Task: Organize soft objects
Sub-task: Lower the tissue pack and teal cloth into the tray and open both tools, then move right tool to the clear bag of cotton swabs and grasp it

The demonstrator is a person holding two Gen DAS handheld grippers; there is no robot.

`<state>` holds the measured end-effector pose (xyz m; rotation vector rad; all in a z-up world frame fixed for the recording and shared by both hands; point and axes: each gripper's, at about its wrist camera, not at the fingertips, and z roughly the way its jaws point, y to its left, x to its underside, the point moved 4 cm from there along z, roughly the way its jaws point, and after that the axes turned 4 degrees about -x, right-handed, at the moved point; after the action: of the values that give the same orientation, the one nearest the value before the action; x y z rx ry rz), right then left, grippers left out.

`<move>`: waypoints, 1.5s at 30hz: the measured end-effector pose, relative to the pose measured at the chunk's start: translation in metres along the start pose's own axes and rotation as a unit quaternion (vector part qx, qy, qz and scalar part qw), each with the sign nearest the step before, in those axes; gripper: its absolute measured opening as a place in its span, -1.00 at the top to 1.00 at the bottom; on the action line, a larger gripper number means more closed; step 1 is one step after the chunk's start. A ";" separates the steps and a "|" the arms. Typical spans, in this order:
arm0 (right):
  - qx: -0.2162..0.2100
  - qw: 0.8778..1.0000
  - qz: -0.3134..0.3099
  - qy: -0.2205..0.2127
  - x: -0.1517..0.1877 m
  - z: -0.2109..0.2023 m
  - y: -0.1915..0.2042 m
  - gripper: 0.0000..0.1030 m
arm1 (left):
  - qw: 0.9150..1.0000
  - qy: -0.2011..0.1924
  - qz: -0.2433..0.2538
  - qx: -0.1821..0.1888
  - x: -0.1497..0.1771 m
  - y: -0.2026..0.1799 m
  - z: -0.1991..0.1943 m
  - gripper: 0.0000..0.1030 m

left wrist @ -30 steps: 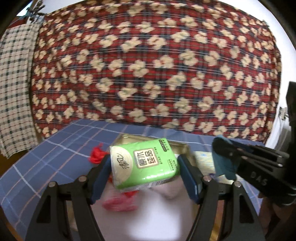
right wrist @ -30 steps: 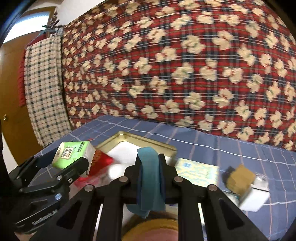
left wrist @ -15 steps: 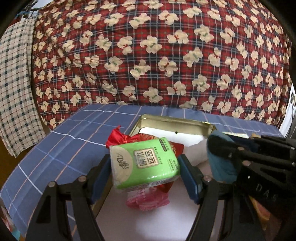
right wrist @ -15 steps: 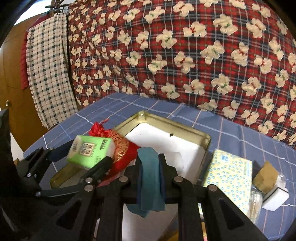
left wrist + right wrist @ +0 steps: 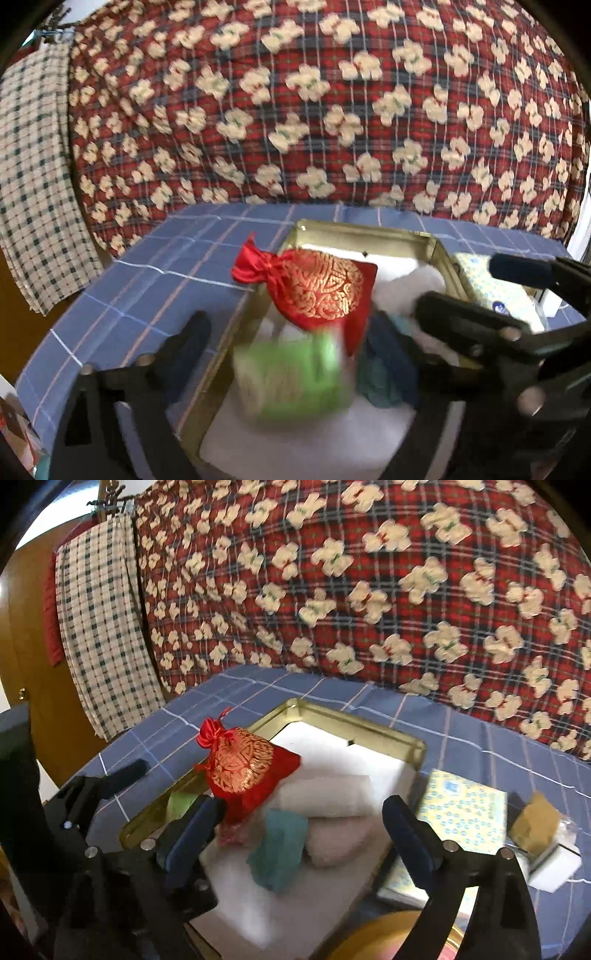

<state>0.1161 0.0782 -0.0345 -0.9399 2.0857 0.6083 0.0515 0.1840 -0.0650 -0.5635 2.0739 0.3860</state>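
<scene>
Placement step: both claws gape empty over the gold tin (image 5: 413, 744). Left claw (image 5: 295, 354) stands above the blurred green tissue pack (image 5: 295, 373); right claw (image 5: 299, 823) above the teal cloth (image 5: 279, 847). Red pouch (image 5: 245, 770) lies inside, long axis diagonal, tied neck pointing far-left. Judgement: next, fetch the patterned tissue pack (image 5: 461, 812) beside the tin.

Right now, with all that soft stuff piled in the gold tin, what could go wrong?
1. The red pouch sits propped on the tin's left rim, partly hanging outside; a nudge from the open left gripper might tip it onto the blue checked cloth.
2. The green tissue pack is blurred, seemingly mid-drop, and could land crooked.
3. The teal cloth lies loose below the open right gripper and might snag.
</scene>
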 end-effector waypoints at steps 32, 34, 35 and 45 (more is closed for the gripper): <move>0.155 0.973 0.164 0.043 0.082 -0.050 -0.188 -0.59 | 0.995 -0.044 0.011 0.085 -0.008 -0.113 -0.045 -0.99; 0.155 0.972 0.169 0.055 0.084 -0.041 -0.189 -0.59 | 0.995 -0.043 0.012 0.087 -0.009 -0.115 -0.044 -0.99; 0.156 0.971 0.172 0.066 0.085 -0.035 -0.190 -0.59 | 0.995 -0.042 0.014 0.087 -0.008 -0.116 -0.044 -0.99; 0.099 0.979 0.168 0.064 0.088 -0.034 -0.179 0.36 | 0.994 -0.041 0.024 0.099 -0.009 -0.127 -0.048 -0.99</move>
<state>0.2015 -0.0913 -0.1036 -0.5300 2.3931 0.5061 0.0896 0.0556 -0.0393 -0.3735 2.0215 0.2233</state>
